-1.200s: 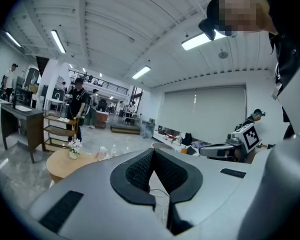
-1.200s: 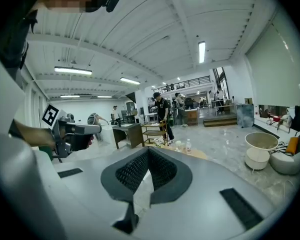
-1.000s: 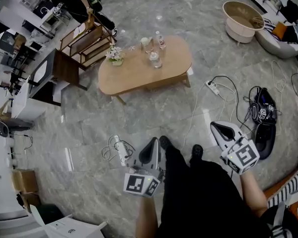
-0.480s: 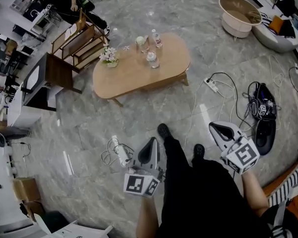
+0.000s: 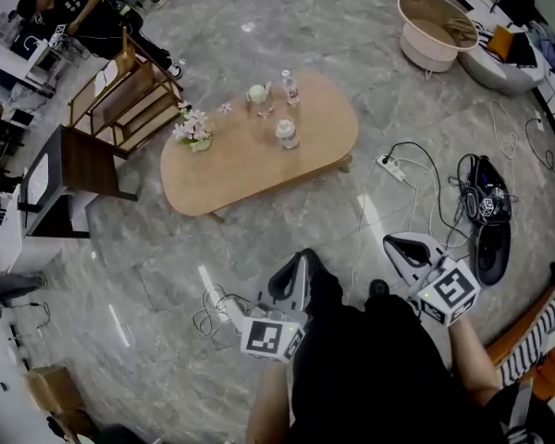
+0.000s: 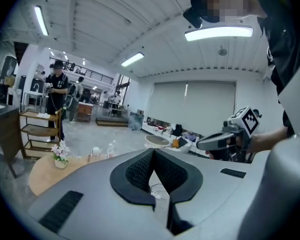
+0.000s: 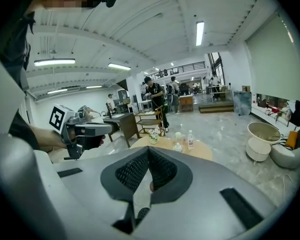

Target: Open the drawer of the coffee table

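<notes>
The oval wooden coffee table [image 5: 250, 160] stands on the marble floor ahead of me; no drawer shows on it from here. On its top are a small vase of flowers [image 5: 192, 129], a water bottle [image 5: 289, 87] and a glass jar [image 5: 286, 134]. My left gripper [image 5: 294, 268] and right gripper [image 5: 393, 245] are held low in front of my body, well short of the table, both shut and empty. The left gripper view shows its shut jaws [image 6: 153, 152] with the table [image 6: 42, 173] at the left. The right gripper view shows the table [image 7: 202, 149] beyond its shut jaws [image 7: 148, 150].
A power strip with cables [image 5: 393, 165] lies right of the table, another cable bundle [image 5: 220, 308] by my left foot. A black bag [image 5: 486, 206], a beige tub [image 5: 435, 28], a wooden shelf cart [image 5: 120, 91], a dark desk [image 5: 69, 169] and a person [image 5: 74, 12] surround the area.
I have stepped towards the coffee table; it sits lower and larger in the head view. Both grippers moved forward with me, still shut.
</notes>
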`<state>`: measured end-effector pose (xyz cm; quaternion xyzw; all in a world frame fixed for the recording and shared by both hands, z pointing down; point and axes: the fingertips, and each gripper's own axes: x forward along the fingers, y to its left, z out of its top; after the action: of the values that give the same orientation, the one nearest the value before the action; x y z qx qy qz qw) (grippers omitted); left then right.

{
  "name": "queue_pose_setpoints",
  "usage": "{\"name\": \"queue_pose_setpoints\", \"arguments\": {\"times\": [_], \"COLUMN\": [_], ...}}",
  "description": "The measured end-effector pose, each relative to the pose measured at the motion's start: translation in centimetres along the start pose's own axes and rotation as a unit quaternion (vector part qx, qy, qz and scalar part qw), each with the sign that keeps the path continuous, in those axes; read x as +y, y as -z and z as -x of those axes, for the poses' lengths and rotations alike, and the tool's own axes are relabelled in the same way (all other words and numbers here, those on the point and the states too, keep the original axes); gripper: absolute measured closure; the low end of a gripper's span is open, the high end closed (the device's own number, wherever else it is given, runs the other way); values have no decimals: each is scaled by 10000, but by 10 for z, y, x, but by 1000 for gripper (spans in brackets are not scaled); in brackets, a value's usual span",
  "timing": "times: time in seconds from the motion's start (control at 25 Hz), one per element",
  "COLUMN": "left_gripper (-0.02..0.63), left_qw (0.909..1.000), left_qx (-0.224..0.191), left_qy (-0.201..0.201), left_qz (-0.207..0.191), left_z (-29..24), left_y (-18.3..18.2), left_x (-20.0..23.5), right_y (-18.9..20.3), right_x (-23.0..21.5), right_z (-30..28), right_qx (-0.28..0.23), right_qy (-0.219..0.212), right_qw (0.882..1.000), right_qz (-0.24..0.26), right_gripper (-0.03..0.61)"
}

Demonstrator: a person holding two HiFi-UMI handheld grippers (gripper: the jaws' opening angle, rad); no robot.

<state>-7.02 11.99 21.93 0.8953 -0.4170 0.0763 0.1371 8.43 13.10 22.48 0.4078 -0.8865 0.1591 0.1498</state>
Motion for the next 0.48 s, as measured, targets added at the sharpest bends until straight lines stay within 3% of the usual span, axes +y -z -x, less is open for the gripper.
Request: {"name": "queue_pose_setpoints", "arguments": {"times": [0.24,0.36,0.48], "left_gripper": [601,601,601], "left_qw": [9982,9960,9932], "left_qx": [313,451,561], "left_qy": [492,760,1021], "left_qz": [111,157,-39], "left_z": [-36,-57,-80], "left_y": [16,35,56], "left_x": [55,78,100], "right_y": [3,18,38], "right_x": [-5,-21,-39], "right_z": [-68,-97,-126], "right_qx": [214,242,352], "right_qy": [387,553,635], "right_qw": [9990,9979,9963], "right_qz": [-3,-254,-451], "right_gripper": [566,566,566]}}
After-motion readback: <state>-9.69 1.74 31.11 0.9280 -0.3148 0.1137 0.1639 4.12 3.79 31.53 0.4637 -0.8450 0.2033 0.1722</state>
